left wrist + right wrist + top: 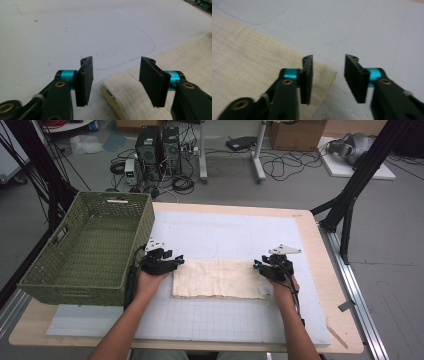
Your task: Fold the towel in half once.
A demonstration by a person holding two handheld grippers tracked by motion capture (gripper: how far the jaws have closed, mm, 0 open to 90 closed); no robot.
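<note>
Two handheld grippers flank a folded cream cloth (219, 279) on a white gridded mat (225, 320) covering the wooden desk (320, 245), seen from the high view. The left gripper (176, 261) sits at the cloth's left end and the right gripper (258, 265) at its right end, while a green woven basket (90, 245) stands at the desk's left edge.

In the left gripper view, the left gripper (116, 75) has its jaws spread, with the folded corner of the cloth (140, 95) lying below and between them, unpinched.

In the right gripper view, the right gripper (329, 75) also has its jaws spread, the cloth (254, 60) corner lying under the left jaw and bare mat (362, 30) under the gap.
</note>
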